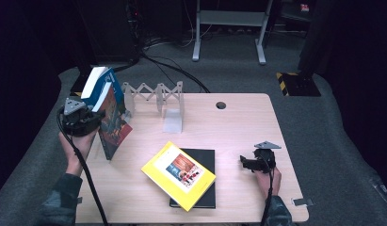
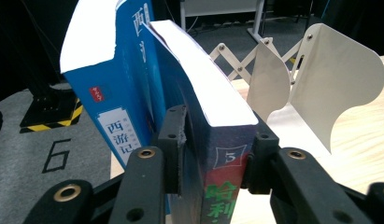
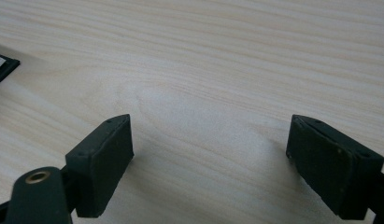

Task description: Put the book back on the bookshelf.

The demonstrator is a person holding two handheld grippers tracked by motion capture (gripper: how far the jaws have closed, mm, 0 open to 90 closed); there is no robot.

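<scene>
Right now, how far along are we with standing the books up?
Done: the blue book stands on end left of the rack. In hand: the left gripper holds a second book upright beside it. Left: the yellow book and black book lie flat; the right gripper is open.

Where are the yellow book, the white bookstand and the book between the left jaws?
yellow book (image 1: 178, 175), high view, middle of its cover.
white bookstand (image 2: 337, 79), left gripper view, its large end plate.
held book (image 2: 213, 100), left gripper view, its white page edge.
</scene>
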